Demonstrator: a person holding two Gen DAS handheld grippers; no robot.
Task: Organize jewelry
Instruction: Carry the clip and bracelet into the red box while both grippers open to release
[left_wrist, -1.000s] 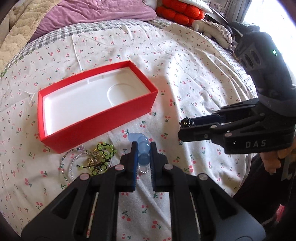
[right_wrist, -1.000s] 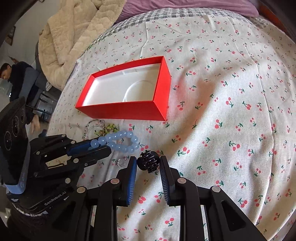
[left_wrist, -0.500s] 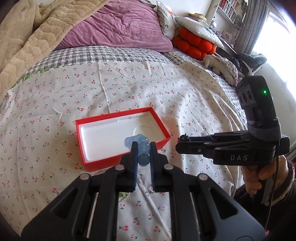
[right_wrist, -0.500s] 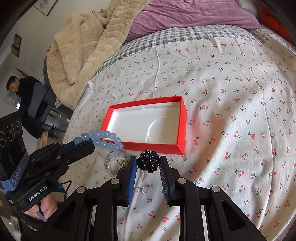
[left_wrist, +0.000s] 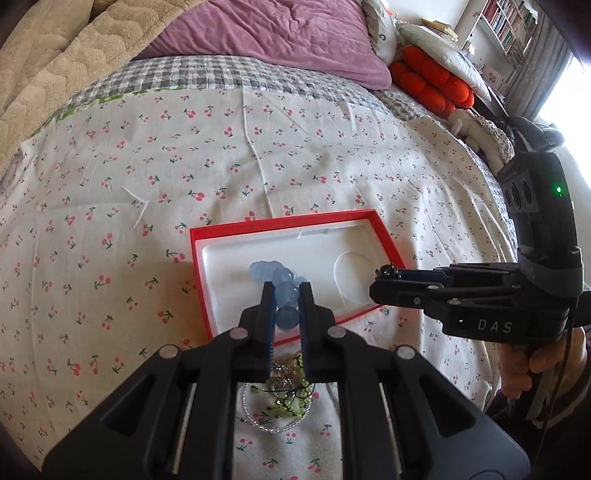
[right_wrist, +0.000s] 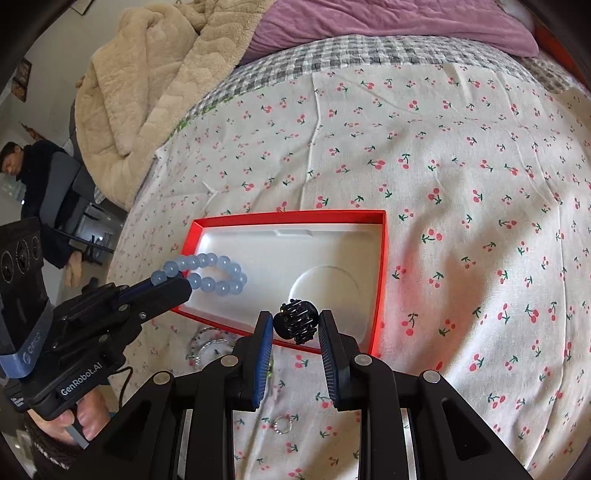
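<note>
Your left gripper (left_wrist: 287, 295) is clamped on the pale blue bead bracelet (right_wrist: 212, 273); the beads sit pressed between the two blue pads, and the rest of the loop hangs forward from the tips. In the right wrist view this loop is over the left part of the red box (right_wrist: 382, 273), above its white inner tray. Your right gripper (right_wrist: 295, 325) is closed on a small black hair claw clip (right_wrist: 297, 322), with a pad touching it on each side. This clip is over the near edge of the box, close to the round recess in the tray.

From the left wrist view, the right gripper comes in at 3 o'clock, and its tips with the clip are over the right end of the box. A hand (left_wrist: 532, 365) holds its handle at about 4 o'clock.

The box lies open on the cherry-print bedsheet (right_wrist: 461, 166). At 6 o'clock of the box, on the sheet, lie a green bead piece (left_wrist: 291, 400) and a silver bead bracelet (right_wrist: 207, 345), touching each other. A small silver ring (right_wrist: 282, 424) lies alone, nearer to you. At 12 o'clock there is a purple pillow (left_wrist: 266, 33), at 11 o'clock a beige blanket (right_wrist: 147, 81).
</note>
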